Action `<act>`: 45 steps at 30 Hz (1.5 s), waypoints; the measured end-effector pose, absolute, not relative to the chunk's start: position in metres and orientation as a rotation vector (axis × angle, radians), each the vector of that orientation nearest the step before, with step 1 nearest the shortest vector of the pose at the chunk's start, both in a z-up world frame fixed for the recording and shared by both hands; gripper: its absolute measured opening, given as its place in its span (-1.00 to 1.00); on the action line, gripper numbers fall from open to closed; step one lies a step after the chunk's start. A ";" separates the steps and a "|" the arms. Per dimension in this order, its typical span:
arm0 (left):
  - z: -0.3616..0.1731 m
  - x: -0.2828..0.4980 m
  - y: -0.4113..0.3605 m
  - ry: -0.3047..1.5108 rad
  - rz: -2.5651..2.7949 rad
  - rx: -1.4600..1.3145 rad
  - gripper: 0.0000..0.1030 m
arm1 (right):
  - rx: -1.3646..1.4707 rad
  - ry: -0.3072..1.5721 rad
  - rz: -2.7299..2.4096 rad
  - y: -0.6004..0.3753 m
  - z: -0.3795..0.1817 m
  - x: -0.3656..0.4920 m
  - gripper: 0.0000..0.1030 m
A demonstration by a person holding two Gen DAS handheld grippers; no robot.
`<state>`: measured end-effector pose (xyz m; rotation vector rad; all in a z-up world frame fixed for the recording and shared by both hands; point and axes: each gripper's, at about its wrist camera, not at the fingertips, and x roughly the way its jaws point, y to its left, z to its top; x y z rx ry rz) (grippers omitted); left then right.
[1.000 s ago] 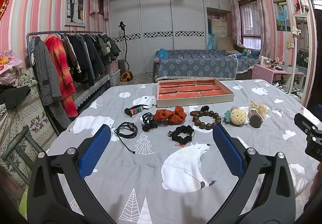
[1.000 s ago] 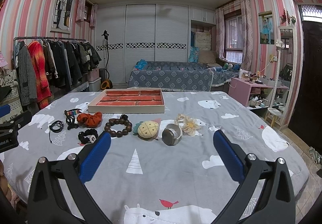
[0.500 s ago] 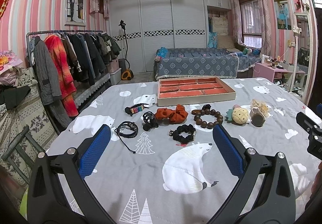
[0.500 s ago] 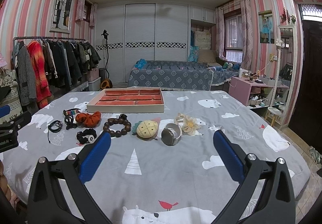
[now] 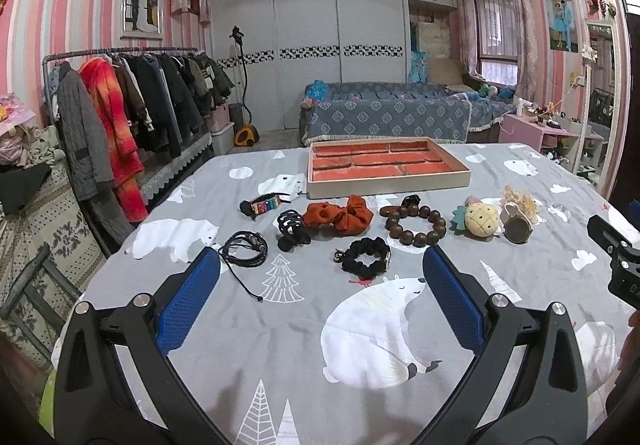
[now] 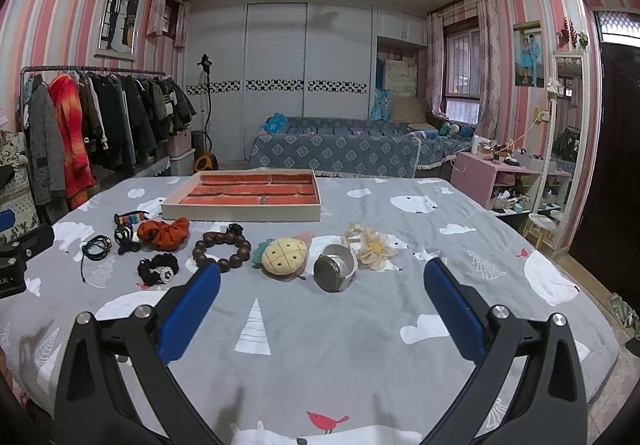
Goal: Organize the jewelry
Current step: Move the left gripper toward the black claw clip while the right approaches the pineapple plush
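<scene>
Both grippers had crept slightly nearer the jewelry since a second earlier. One tray [image 5: 387, 181] lay at the tabletop's [image 5: 296, 329] far middle, with nine pieces in a loose row before it, among them two scrunchies, orange [image 5: 339, 216] and black [image 5: 366, 264], and one bead bracelet [image 5: 415, 225]. The left gripper [image 5: 320, 293] and right gripper [image 6: 322, 295] hung spread wide, holding nothing, over bare cloth at the near edge.

No readable writing is showing anywhere; faint white marks on the left gripper's [image 6: 12, 265] body are staying illegible.
</scene>
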<state>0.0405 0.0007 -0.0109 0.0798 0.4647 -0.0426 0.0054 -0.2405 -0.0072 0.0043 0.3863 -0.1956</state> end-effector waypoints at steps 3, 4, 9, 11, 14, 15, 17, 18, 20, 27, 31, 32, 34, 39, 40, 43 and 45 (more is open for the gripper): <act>-0.013 0.048 -0.001 0.473 -0.051 0.082 0.90 | 0.007 0.413 -0.195 -0.241 -0.013 0.015 0.93; -0.014 0.051 -0.001 0.476 -0.053 0.082 0.90 | 0.008 0.422 -0.196 -0.241 -0.015 0.018 0.93; -0.019 0.069 -0.001 0.500 -0.058 0.075 0.90 | 0.012 0.458 -0.204 -0.242 -0.024 0.035 0.93; -0.021 0.076 -0.001 0.508 -0.055 0.074 0.90 | 0.019 0.459 -0.204 -0.243 -0.026 0.041 0.93; -0.024 0.089 -0.001 0.525 -0.052 0.079 0.90 | 0.027 0.467 -0.199 -0.243 -0.029 0.052 0.93; -0.025 0.093 -0.001 0.528 -0.052 0.082 0.90 | 0.029 0.467 -0.194 -0.243 -0.030 0.054 0.93; -0.026 0.099 -0.001 0.534 -0.051 0.086 0.90 | 0.037 0.467 -0.183 -0.243 -0.031 0.060 0.93; -0.027 0.105 -0.001 0.538 -0.048 0.088 0.90 | 0.039 0.478 -0.181 -0.243 -0.032 0.065 0.93; -0.029 0.115 0.000 0.546 -0.042 0.091 0.90 | 0.035 0.506 -0.180 -0.242 -0.034 0.075 0.93; -0.032 0.144 0.004 0.558 -0.044 0.099 0.90 | 0.060 0.552 -0.177 -0.242 -0.042 0.109 0.93; -0.029 0.165 0.007 0.564 -0.043 0.102 0.90 | 0.017 0.556 -0.182 -0.231 -0.042 0.130 0.93; -0.028 0.169 0.008 0.564 -0.044 0.100 0.90 | 0.003 0.553 -0.182 -0.227 -0.042 0.136 0.93; -0.028 0.180 0.009 0.565 -0.048 0.097 0.90 | -0.017 0.552 -0.182 -0.220 -0.042 0.146 0.93; -0.033 0.197 0.013 0.573 -0.042 0.102 0.90 | -0.042 0.586 -0.185 -0.213 -0.050 0.169 0.93; -0.035 0.201 0.015 0.577 -0.043 0.101 0.90 | -0.040 0.593 -0.187 -0.213 -0.051 0.173 0.93; -0.042 0.212 0.020 0.586 -0.027 0.098 0.90 | -0.041 0.596 -0.195 -0.213 -0.054 0.182 0.93; -0.048 0.218 0.025 0.600 -0.009 0.099 0.90 | -0.042 0.601 -0.194 -0.213 -0.058 0.185 0.93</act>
